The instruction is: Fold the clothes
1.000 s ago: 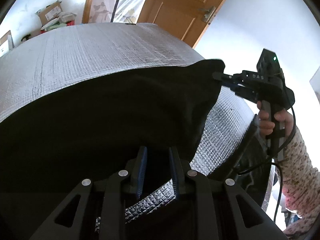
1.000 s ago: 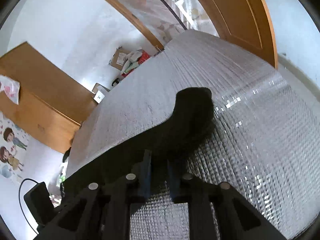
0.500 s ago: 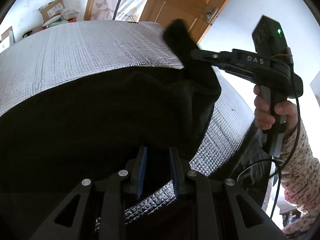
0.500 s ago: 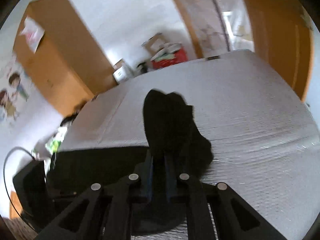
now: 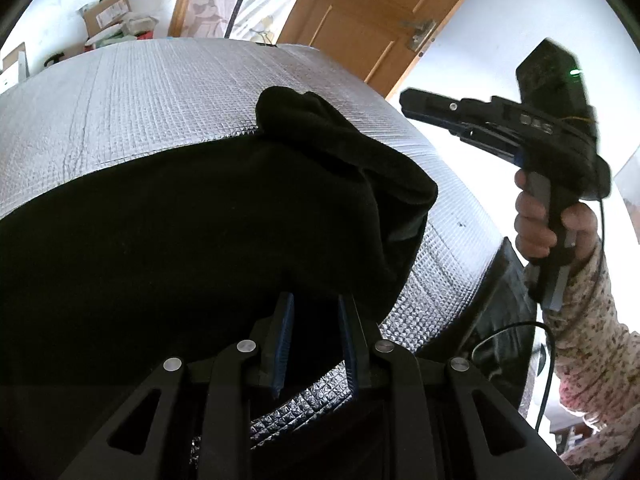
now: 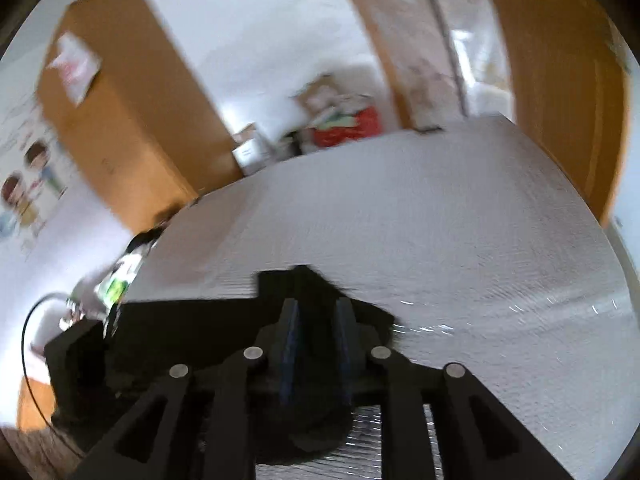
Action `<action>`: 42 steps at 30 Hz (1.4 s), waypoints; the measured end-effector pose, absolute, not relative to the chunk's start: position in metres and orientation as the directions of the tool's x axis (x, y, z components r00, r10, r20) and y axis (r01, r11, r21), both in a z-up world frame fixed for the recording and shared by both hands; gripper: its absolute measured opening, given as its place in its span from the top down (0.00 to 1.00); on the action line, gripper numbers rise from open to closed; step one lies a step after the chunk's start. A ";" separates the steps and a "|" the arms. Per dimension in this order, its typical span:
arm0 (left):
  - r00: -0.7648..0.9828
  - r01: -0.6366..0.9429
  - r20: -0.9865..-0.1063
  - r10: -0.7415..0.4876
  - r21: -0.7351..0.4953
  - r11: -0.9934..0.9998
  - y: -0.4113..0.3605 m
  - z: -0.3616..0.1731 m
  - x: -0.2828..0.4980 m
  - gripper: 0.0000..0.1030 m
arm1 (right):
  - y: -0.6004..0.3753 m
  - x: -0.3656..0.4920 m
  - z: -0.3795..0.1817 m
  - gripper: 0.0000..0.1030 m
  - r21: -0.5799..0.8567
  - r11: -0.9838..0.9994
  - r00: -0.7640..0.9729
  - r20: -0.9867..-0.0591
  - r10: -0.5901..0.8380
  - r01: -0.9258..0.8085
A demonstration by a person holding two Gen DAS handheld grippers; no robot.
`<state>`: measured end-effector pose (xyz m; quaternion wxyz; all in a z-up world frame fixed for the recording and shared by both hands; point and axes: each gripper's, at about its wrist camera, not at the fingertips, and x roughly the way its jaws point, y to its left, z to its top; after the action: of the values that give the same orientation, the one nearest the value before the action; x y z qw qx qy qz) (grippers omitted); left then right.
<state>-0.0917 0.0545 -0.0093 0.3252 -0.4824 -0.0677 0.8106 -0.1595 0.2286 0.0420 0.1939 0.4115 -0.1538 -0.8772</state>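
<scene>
A black garment (image 5: 168, 248) is spread over the near part of a desk covered in silver quilted foil (image 5: 132, 96), with its right corner turned back on itself into a rumpled flap (image 5: 320, 128) that ends on the bare foil. The left tongs (image 5: 314, 340) are seen low over the garment's near edge with the blue-padded jaws standing partly apart; dark cloth lies between them, but whether it is pinched cannot be told. The right tongs (image 5: 408, 100) are held in the air to the right of the flap, clear of the cloth, by a hand (image 5: 536, 224) in a flowered sleeve (image 5: 588, 344); their jaws are opening, and in the left wrist view nothing is seen between them, while the right wrist view is blurred and shows only the black cloth (image 6: 304, 288) beyond the tongs (image 6: 316, 328). A green light (image 5: 575, 72) is lit on the box atop that tool, and pale lettering (image 5: 536, 122) on its side is too smeared to be read. Behind the desk a wooden door (image 5: 360, 12) with a metal latch (image 5: 418, 32) is seen, beside it a patterned plastic curtain (image 5: 236, 0), and by the wall cardboard boxes (image 5: 108, 12) bearing labels too small to be read. In the right wrist view a wooden cupboard (image 6: 120, 120) carries a stuck-on sheet (image 6: 74, 66), and cartoon children (image 6: 28, 188) are pictured on the wall. A black cable (image 5: 548, 360) hangs below the sleeve.
</scene>
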 end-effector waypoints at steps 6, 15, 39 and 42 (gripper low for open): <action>-0.320 -0.453 -0.731 0.602 -0.440 -0.775 0.052 -0.012 -0.094 0.78 | 0.228 -0.156 0.001 0.67 0.564 -0.798 -0.435 -0.677 -0.593 0.211; -0.321 -0.447 -0.731 0.602 -0.444 -0.777 0.054 -0.013 -0.091 0.78 | 0.191 -0.121 0.011 0.89 0.519 -0.779 -0.424 -0.654 -0.627 0.352; -0.329 -0.401 -0.712 0.621 -0.490 -0.774 0.034 -0.019 -0.087 0.77 | 0.216 -0.089 0.023 0.88 0.479 -0.800 -0.470 -0.647 -0.601 0.362; -0.328 -0.400 -0.711 0.622 -0.492 -0.773 0.033 -0.019 -0.087 0.77 | 0.241 -0.098 0.010 0.82 0.548 -0.802 -0.491 -0.644 -0.587 0.239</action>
<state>-0.0873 0.0331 -0.0195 0.3168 -0.4854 -0.1144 0.8068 -0.0976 0.2413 0.0099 0.2456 0.4407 -0.1970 -0.8407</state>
